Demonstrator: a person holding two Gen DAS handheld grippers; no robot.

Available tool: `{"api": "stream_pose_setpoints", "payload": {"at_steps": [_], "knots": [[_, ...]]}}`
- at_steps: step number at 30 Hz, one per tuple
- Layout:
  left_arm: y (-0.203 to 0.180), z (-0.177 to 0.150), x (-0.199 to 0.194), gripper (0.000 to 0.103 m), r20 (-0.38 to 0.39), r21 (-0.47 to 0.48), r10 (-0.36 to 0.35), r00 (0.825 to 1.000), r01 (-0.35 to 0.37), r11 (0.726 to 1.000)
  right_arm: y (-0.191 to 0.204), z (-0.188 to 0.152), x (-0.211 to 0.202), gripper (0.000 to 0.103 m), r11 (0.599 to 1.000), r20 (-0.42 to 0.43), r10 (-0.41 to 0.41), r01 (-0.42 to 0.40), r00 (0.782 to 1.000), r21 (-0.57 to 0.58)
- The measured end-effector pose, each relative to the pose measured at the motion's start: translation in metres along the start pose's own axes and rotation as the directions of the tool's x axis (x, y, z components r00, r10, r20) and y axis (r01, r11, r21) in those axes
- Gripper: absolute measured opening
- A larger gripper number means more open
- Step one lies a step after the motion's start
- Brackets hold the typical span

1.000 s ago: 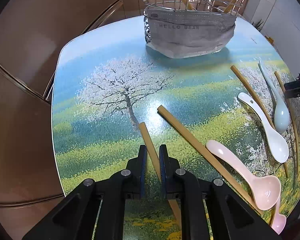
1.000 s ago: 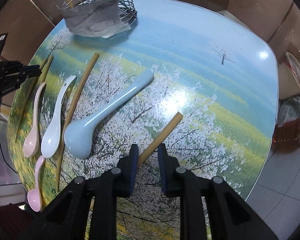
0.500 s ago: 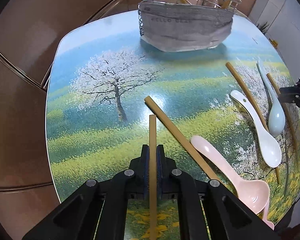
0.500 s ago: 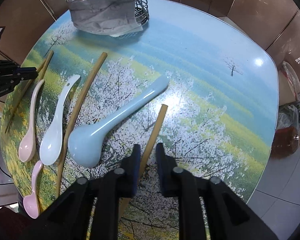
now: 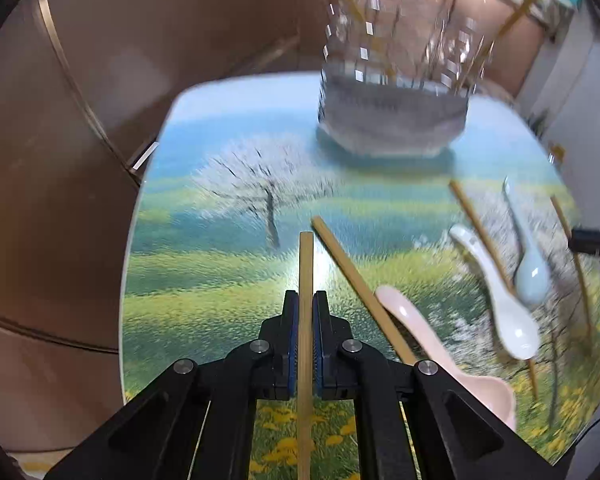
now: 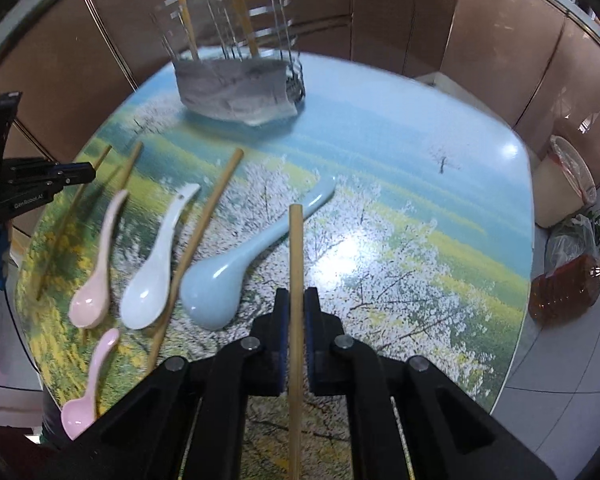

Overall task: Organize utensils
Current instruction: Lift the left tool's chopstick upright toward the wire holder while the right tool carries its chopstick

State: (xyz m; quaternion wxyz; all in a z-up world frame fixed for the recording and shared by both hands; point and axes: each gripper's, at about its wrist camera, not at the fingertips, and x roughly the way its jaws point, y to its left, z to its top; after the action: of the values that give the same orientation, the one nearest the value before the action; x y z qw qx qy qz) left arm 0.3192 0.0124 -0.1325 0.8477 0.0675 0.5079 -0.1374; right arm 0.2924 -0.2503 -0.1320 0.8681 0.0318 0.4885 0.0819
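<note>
My left gripper (image 5: 306, 300) is shut on a bamboo chopstick (image 5: 305, 264) and holds it lifted above the table, pointing toward the wire utensil basket (image 5: 396, 76). My right gripper (image 6: 296, 298) is shut on another bamboo chopstick (image 6: 295, 248), also lifted, pointing toward the basket (image 6: 236, 60), which holds chopsticks. On the table lie a pale blue spoon (image 6: 236, 268), a white spoon (image 6: 156, 264), a pink spoon (image 6: 98, 272), a smaller pink spoon (image 6: 88, 384) and more chopsticks (image 6: 200, 240).
The table (image 6: 420, 208) has a printed landscape top with rounded edges. A grey cloth (image 5: 392, 120) wraps the basket's base. A bin (image 6: 568, 184) and an oil bottle (image 6: 564, 288) stand on the floor at the right. Brown cabinet walls lie behind.
Both grippers closed on their chopsticks and raised them off the table, tilting up toward the basket. The left view is blurred from motion.
</note>
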Motion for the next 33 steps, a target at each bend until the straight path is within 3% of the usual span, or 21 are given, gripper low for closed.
{"api": "stream_pose_setpoints", "payload": {"at_steps": [8, 15, 17, 24, 29, 33], "knots": [[0.009, -0.012, -0.062, 0.007, 0.173, -0.082, -0.036, 0.984, 0.051, 0.995, 0.010, -0.028, -0.061, 0.006, 0.999, 0.188, 0.044, -0.047, 0.981, 0.014], [0.008, -0.012, -0.114, 0.007, 0.313, -0.119, -0.081, 0.946, 0.124, 0.985, 0.028, -0.023, -0.111, 0.006, 0.997, 0.338, 0.069, -0.071, 0.938, -0.006], [0.005, -0.007, -0.128, 0.007, 0.359, -0.119, -0.095, 0.928, 0.147, 0.982, 0.034, -0.016, -0.125, 0.006, 0.997, 0.381, 0.078, -0.077, 0.921, -0.018], [0.000, 0.026, -0.178, 0.007, 0.521, -0.121, -0.150, 0.840, 0.247, 0.962, 0.058, 0.024, -0.172, 0.006, 0.994, 0.539, 0.111, -0.089, 0.835, -0.067], [-0.003, 0.065, -0.200, 0.007, 0.620, -0.106, -0.168, 0.766, 0.294, 0.950, 0.070, 0.068, -0.199, 0.006, 0.992, 0.638, 0.126, -0.089, 0.760, -0.091], [-0.008, 0.102, -0.206, 0.007, 0.672, -0.084, -0.155, 0.724, 0.283, 0.956, 0.075, 0.104, -0.208, 0.006, 0.990, 0.703, 0.140, -0.096, 0.697, -0.103]]}}
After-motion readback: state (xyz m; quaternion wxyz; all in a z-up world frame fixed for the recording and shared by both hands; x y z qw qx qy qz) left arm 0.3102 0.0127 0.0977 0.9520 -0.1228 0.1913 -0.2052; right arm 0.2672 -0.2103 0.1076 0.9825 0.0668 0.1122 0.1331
